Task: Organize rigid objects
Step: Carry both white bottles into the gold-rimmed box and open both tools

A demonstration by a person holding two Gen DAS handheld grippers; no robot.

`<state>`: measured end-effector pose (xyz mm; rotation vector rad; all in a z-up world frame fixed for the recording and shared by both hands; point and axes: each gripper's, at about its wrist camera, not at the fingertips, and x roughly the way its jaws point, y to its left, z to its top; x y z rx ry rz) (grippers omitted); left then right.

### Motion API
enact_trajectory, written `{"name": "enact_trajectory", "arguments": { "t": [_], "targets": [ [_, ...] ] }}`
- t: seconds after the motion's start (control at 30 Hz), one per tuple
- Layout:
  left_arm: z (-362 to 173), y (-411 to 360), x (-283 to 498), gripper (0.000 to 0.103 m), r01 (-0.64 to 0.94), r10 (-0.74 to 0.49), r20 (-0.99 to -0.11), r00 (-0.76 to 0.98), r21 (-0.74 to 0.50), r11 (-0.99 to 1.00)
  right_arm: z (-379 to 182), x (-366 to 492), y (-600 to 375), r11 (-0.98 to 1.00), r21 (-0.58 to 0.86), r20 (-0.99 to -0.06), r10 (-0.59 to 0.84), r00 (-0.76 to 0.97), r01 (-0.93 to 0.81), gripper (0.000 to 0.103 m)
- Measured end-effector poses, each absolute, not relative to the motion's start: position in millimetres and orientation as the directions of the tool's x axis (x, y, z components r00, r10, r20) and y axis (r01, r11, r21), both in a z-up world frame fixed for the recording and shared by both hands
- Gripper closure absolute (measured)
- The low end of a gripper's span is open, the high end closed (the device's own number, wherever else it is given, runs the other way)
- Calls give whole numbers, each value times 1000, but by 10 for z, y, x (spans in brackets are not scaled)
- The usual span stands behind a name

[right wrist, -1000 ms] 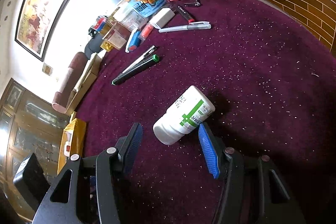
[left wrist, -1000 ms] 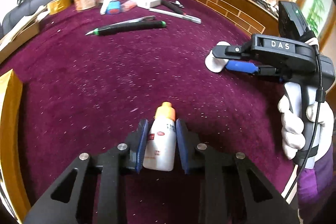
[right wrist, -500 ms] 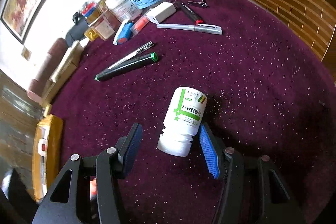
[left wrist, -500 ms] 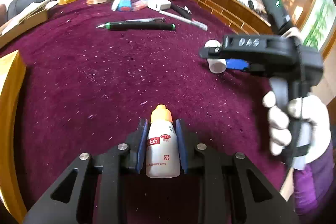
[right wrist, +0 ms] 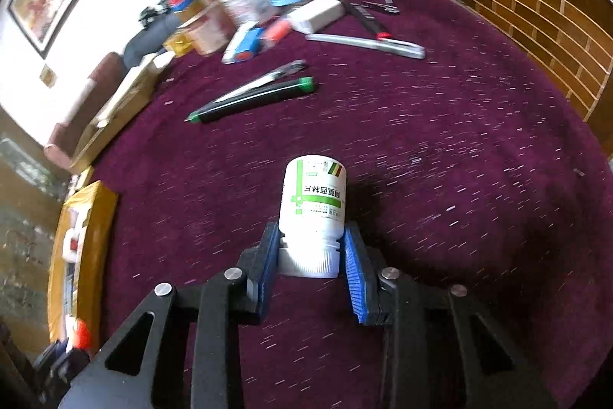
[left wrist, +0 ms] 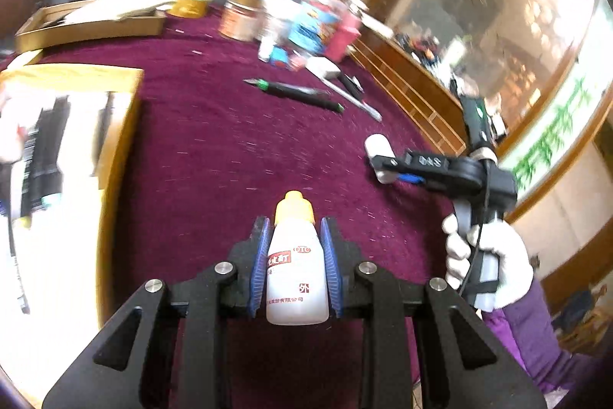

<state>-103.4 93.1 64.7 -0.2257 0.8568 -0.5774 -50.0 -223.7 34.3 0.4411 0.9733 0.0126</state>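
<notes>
Tray: at far left we see a shallow yellow-rimmed tray (left wrist: 122, 140) on the counter, its pale floor already holding several blurred dark items we cannot name.
Left jaws: we have the left gripper (left wrist: 294, 267) closed narrow on a small white plastic dropper bottle with an orange cap (left wrist: 295, 267); both blue pads press its flanks.
Dropper axis: the bottle's long axis runs straight out along the fingers, cap forward, base back towards the camera.
Dropper look: we read a red label and red characters on a smooth, hard body; it appears to hang clear above the purple velvet counter (left wrist: 230, 148).
Key relation: the tray lies to the left of and beside the left jaws, so we judge this hand the nearer one for a drop there.
Loose pens: mid-counter we see a black marker with green ends (right wrist: 253, 98) and a slim silver pen (right wrist: 367, 43) lying flat, well apart from both hands.
Right jaws: we have the right gripper (right wrist: 312, 259) gripping a white pill bottle with a green-striped label (right wrist: 314, 206) at its ribbed cap, the pads narrow around that cap.
Pill bottle axis: it points away along the fingers, base outward, cap nearest the camera.
Pill bottle place: it is low over the counter, a dark shadow just beside it; we cannot tell whether it touches.
Right hand's reach: the tray sits far to its left, well apart.
</notes>
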Motion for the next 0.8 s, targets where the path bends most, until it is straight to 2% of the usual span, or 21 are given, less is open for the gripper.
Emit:
{"name": "enact_trajectory", "arguments": {
  "t": [0.3, 0.5, 0.67, 0.8],
  "targets": [
    [662, 2121, -1154, 79, 151, -421, -630, 652, -437, 887, 754, -539, -1212, 888, 457, -720, 410, 560, -62, 74],
    [442, 2683, -1179, 78, -21, -309, -673, 672, -435, 900, 843, -575, -300, 843, 482, -709, 535, 460, -238, 74],
    [214, 2823, -1134, 78, -99, -247, -734, 632, -393, 914, 753, -620, 402, 815, 471, -731, 575, 367, -339, 73],
    [188, 2804, -1168, 78, -105, -217, -747, 628, -358, 928, 644, -669, 829, 820, 422, -768, 551, 328, -387, 73]
  ]
}}
